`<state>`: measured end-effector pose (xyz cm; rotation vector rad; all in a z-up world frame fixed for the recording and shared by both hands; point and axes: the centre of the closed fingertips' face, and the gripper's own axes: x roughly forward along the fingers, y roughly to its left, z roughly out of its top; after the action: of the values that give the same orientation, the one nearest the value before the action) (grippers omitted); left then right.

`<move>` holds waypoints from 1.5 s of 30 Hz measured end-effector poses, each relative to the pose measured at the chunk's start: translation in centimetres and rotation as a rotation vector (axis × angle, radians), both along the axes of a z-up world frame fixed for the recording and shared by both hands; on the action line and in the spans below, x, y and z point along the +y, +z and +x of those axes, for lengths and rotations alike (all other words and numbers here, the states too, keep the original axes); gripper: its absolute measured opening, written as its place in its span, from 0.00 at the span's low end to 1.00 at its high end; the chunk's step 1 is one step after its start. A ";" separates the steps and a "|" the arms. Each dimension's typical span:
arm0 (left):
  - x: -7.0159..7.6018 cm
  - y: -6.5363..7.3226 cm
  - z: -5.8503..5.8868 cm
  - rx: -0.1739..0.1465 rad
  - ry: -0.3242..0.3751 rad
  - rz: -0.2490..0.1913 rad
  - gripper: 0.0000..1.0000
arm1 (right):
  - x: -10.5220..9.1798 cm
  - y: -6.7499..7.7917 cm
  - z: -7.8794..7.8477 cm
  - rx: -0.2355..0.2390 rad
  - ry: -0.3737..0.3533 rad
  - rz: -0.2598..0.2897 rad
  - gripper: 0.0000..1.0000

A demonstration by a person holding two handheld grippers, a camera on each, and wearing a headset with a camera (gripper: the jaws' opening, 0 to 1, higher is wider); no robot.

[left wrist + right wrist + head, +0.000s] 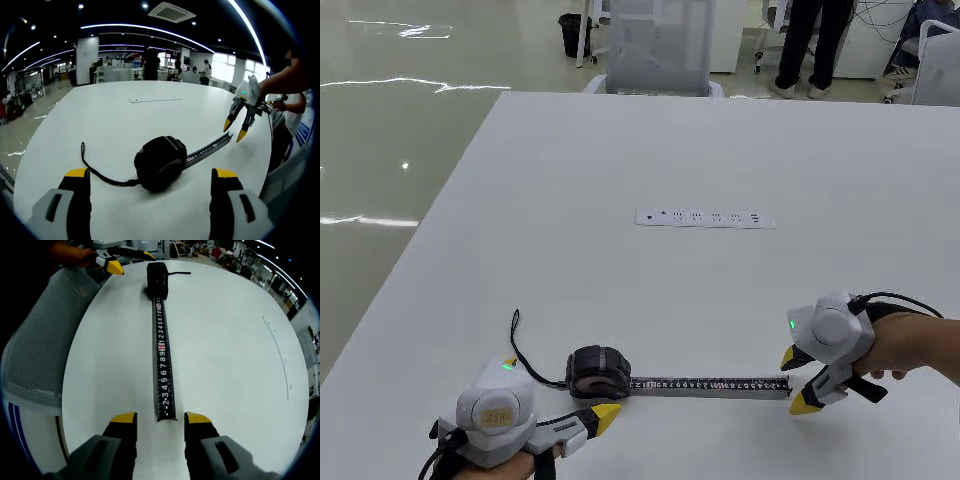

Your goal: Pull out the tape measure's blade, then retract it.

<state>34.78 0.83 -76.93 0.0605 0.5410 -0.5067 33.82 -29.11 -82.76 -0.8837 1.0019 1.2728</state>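
The left gripper (150, 174) sits at the near left of the white worktop (620, 160), its yellow-tipped jaws spread wide and holding nothing. A small sticker on its rounded grey back is too blurred to read, and a green light glows on top. Just ahead of it lies the tape measure: a thin black cord (517, 345) loops away to the left of the case (598, 372), which is black, rounded and chunky and rests on the worktop, untouched by either jaw. No brand can be made out on the case. From its right side the blade (710, 385) is drawn out flat along the worktop in a straight line. It is a dark, narrow band with pale tick marks and numerals. In the right gripper view the digits 2 to 9 read clearly from its free end, followed by a red-marked figure, then a further run of single digits up to the case. The free end lies between the tips of the right gripper (796, 381), whose jaws stand apart on either side of it with a gap showing at each edge, so nothing is clamped. A hand (905, 345) holds that gripper at the right. Farther back on the worktop lies a white power strip (705, 218).
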 end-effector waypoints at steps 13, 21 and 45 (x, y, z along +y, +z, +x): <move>-0.4 0.3 0.2 -0.010 -0.006 0.005 0.99 | -0.4 -0.7 0.1 0.014 -0.014 -0.023 0.21; -0.3 0.2 0.2 -0.006 -0.006 0.007 0.99 | -0.3 -0.8 0.4 -0.003 0.002 -0.041 0.17; -2.1 -0.1 2.1 0.006 0.102 -0.038 0.99 | -0.4 -1.0 0.8 0.025 -0.111 -0.082 0.16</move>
<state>36.83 -1.23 -77.00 -0.0046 0.5376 -0.4170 34.65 -29.50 -83.76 -0.8643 1.1140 1.1581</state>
